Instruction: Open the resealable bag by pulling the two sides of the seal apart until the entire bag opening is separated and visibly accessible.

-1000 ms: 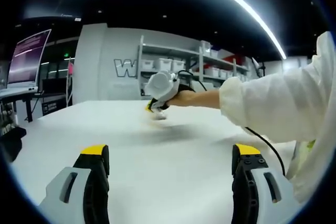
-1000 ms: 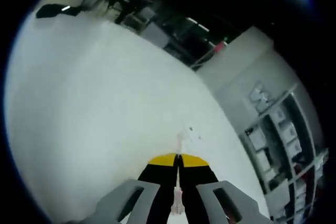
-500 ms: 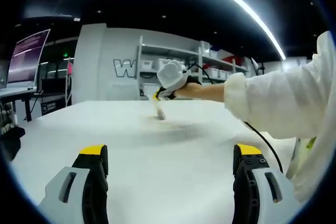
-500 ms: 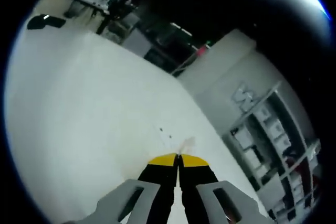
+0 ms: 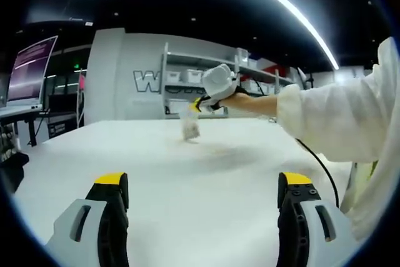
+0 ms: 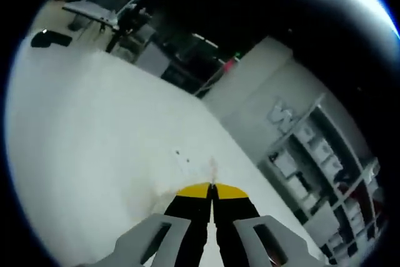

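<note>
A small clear resealable bag point(image 5: 189, 124) hangs just above the white table point(image 5: 187, 204), pinched by its top edge. My right gripper point(image 5: 201, 105) holds it there at the far side of the table, carried by a hand in a white sleeve point(image 5: 337, 123). In the right gripper view, my right gripper point(image 6: 211, 189) has its yellow-tipped jaws shut, and a thin sliver of the bag point(image 6: 211, 168) sticks out past them. My left gripper point(image 5: 203, 182) stands open low over the near part of the table, with nothing between its jaws and well short of the bag.
A black cable point(image 5: 319, 167) trails from the right gripper along the sleeve. Shelving with white bins point(image 5: 250, 79) stands against the back wall. A monitor on a desk point(image 5: 28, 67) stands off to the left. The table's far edge point(image 6: 144, 67) borders a dark room.
The right gripper has lifted the bag off the table, rising and moving right in the left gripper view. The bag now hangs free. The left gripper has stayed put and open.
</note>
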A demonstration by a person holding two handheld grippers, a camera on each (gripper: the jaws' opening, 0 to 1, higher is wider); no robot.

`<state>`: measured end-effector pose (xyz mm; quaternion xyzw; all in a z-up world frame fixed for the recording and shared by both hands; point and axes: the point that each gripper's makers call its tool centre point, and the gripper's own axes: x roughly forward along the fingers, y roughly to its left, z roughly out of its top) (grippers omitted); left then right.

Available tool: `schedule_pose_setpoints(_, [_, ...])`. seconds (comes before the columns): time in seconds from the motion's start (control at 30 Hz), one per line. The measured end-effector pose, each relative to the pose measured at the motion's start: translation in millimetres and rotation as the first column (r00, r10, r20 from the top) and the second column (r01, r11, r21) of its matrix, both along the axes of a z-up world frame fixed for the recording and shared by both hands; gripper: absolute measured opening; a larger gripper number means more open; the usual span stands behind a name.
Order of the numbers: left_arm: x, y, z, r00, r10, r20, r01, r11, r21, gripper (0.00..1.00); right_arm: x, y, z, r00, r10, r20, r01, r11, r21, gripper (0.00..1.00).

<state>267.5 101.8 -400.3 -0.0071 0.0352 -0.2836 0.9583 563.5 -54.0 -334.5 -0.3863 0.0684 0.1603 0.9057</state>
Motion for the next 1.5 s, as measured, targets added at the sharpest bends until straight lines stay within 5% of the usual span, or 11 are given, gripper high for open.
schedule_pose_setpoints(1.5, [-5.1,-11.5,3.3,1.0,-0.026,0.009,0.026,1.0,0.018,0.98,-48.1,-5.0,24.4,0.996,0.078,0.043,-0.081,0.995,0.066,0.0])
